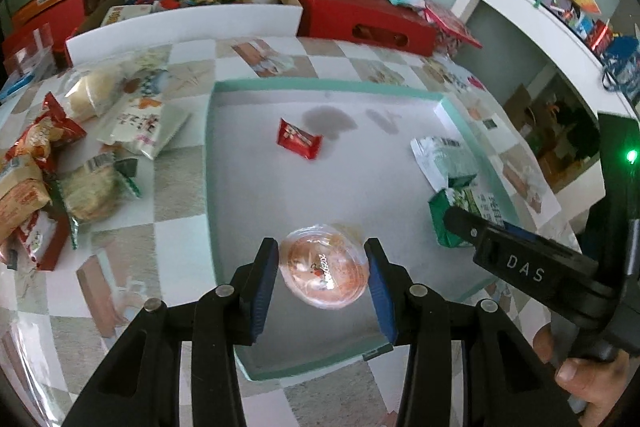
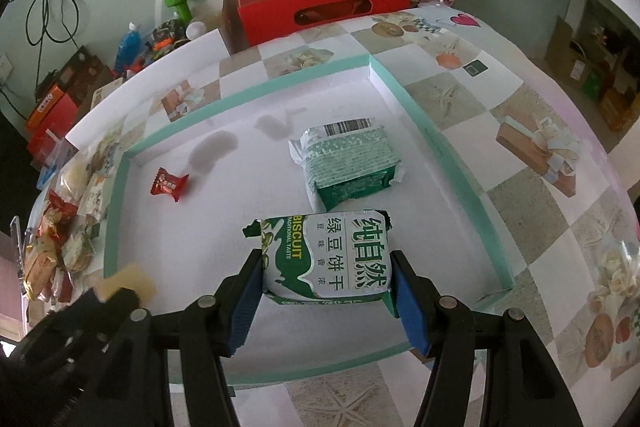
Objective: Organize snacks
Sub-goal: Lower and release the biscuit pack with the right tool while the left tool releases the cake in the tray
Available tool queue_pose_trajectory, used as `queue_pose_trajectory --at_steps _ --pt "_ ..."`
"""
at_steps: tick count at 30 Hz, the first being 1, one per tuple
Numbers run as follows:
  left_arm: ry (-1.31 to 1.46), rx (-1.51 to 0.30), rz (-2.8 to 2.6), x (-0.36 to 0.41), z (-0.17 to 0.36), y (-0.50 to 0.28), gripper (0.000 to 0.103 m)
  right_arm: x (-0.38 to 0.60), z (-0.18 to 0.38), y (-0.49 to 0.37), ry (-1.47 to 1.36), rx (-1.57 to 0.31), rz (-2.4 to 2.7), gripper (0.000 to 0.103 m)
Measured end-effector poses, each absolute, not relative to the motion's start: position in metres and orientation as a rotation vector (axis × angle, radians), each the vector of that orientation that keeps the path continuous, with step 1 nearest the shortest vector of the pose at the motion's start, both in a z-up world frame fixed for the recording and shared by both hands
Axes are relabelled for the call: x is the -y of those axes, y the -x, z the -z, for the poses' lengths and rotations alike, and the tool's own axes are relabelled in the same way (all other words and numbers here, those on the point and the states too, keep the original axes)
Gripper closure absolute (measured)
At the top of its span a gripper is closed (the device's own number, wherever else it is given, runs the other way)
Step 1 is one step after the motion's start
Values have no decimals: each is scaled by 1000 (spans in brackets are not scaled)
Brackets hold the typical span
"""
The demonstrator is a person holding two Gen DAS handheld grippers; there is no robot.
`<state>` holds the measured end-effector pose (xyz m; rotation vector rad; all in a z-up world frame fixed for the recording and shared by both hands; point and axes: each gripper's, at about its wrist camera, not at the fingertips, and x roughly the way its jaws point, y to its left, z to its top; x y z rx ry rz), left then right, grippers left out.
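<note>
Inside the teal tray (image 2: 440,151), at six o'clock, the right claw (image 2: 326,279) pinches a green biscuit pack (image 2: 326,255) across its sides: light, crushable. The left claw (image 1: 322,267) brackets a round wrapped pastry (image 1: 324,273), soft, slippery.

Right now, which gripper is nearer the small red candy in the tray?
Left. The left gripper brackets the round orange snack just below the red candy; the right gripper is farther over, at the green biscuit pack.
</note>
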<state>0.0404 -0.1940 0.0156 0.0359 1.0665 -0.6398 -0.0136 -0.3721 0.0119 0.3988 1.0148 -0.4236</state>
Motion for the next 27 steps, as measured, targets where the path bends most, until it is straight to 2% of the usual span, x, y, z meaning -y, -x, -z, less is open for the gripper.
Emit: queue_pose_trajectory --at_steps 2,4,11,13,14,15,27 --pt "-35 -1065 656 196 -16 -38 54 372 -12 14 -398 -1014 422 37" --pt "-45 -1056 655 197 -18 -37 43 371 -12 13 -394 -1012 426 37" --pt "-23 -1045 637 191 -22 -39 41 370 -11 11 -398 -1017 414 35" --pt "-13 -1039 620 187 -24 -41 26 371 -9 10 -404 -1024 412 28" --pt "-8 -1034 606 184 -25 -42 23 371 -9 10 -409 -1026 412 24" --pt "-3 -1026 590 181 -26 -44 22 372 -8 10 -414 -1028 411 21" --pt "71 -1039 468 148 -20 -64 19 366 -5 7 -402 -1031 377 19"
